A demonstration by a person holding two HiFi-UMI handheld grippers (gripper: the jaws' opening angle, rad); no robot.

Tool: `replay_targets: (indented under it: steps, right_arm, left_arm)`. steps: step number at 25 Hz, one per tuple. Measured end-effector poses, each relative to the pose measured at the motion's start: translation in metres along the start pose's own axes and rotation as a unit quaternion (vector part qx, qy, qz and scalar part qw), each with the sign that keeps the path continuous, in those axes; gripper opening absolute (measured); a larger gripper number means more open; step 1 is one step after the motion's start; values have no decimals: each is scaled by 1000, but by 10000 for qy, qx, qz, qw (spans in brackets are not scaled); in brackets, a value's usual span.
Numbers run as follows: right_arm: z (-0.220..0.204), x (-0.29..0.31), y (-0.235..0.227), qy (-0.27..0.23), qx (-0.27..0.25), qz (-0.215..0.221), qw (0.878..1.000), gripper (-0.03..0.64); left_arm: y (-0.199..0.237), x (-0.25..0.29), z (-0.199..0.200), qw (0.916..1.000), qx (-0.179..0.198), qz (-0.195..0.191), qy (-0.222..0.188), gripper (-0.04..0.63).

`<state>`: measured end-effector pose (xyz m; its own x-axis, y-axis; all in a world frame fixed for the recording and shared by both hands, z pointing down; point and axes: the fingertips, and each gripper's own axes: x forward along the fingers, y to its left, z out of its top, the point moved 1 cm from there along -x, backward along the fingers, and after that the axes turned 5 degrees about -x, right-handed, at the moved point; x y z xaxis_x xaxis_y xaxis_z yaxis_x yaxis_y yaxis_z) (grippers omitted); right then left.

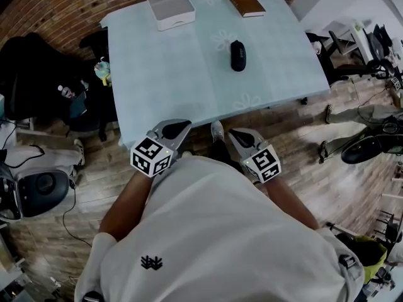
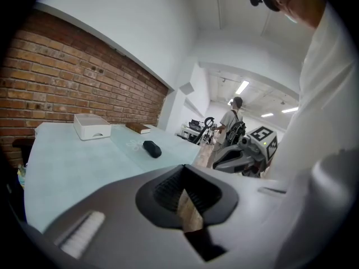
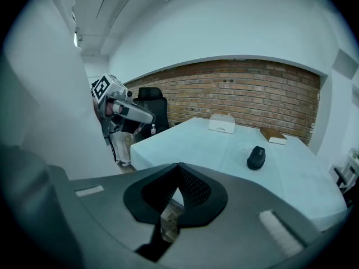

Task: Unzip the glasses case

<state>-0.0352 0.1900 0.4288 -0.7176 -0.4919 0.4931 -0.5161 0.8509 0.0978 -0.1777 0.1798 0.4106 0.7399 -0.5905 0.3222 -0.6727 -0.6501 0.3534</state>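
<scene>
Glasses case (image 1: 238, 55) lies on the table (image 1: 164, 74); left gripper (image 1: 181, 127) and right gripper (image 1: 234, 134), both clenched empty, hover off its edge

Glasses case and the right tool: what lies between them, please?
Only bare tablecloth, up to its near edge. The head view shows no object between the glasses case and the right tool, which is held off the table.
</scene>
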Motion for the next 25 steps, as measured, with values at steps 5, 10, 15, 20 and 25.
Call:
replay_targets:
  steps: [5,10,15,20,25]
  right_arm:
    - [2,2,2,-9,-81,27,10000,2]
    - [-3,-2,0,22,10,-10,10000,2]
    - [-7,-4,-8,88,75,-60,9999,2]
    - [-9,-1,-17,135,76,-34,9999,2]
    - [-4,2,-43,158,-19,-17,9999,2]
  left_arm:
    - [2,-1,-3,10000,-42,11,15,52]
    - [2,4,-4,10000,-61,-16,35,52]
    - [1,10,-5,9999,-81,-62,63,52]
    - [8,17,-7,9998,-144,-36,92,52]
    - [18,34,5,9997,-239,-27,71,53]
